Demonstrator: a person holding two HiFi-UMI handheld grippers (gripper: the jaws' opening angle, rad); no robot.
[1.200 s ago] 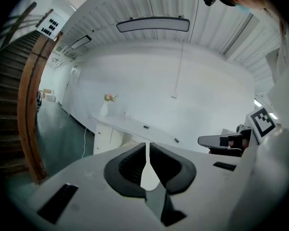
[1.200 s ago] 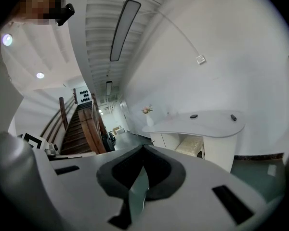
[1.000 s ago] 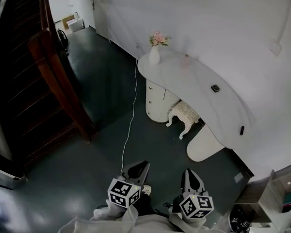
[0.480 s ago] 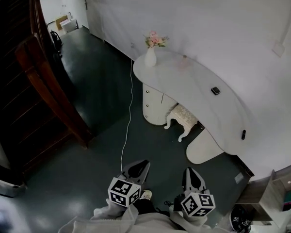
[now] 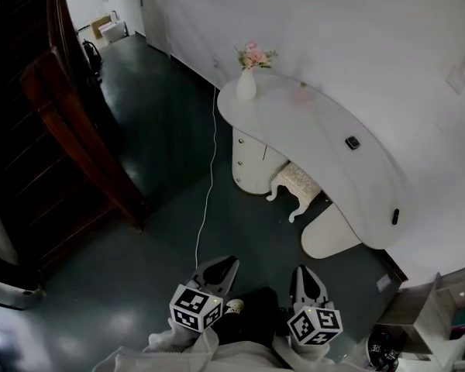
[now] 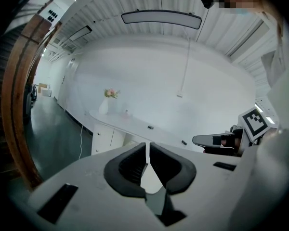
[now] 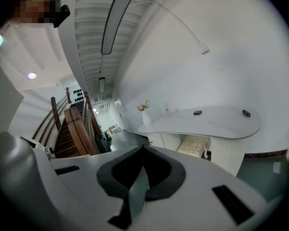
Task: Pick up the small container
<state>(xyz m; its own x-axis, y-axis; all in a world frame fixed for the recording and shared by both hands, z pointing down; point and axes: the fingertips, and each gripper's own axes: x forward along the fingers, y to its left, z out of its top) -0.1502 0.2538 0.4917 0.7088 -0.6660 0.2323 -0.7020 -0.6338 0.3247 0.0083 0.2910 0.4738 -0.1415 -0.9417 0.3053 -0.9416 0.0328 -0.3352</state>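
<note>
A white curved desk (image 5: 318,142) stands against the wall, well ahead of me. On it are a white vase with pink flowers (image 5: 247,82), a small pale pink container (image 5: 300,93) and two small dark objects (image 5: 353,142). The container also shows far off in the left gripper view (image 6: 125,112) and in the right gripper view (image 7: 167,110). My left gripper (image 5: 229,262) and right gripper (image 5: 304,271) hang low by my body, over the dark floor, far from the desk. Both are shut with nothing between the jaws, as their own views show (image 6: 148,143) (image 7: 143,147).
A dark wooden staircase with a banister (image 5: 77,130) fills the left side. A white cable (image 5: 209,184) runs across the floor to the desk. A cream stool (image 5: 294,180) sits under the desk. Shelving (image 5: 449,308) stands at the lower right.
The head view has swung slightly, so the desk sits a little further right in the picture. Both grippers stay low and shut. A dark shape now shows between them.
</note>
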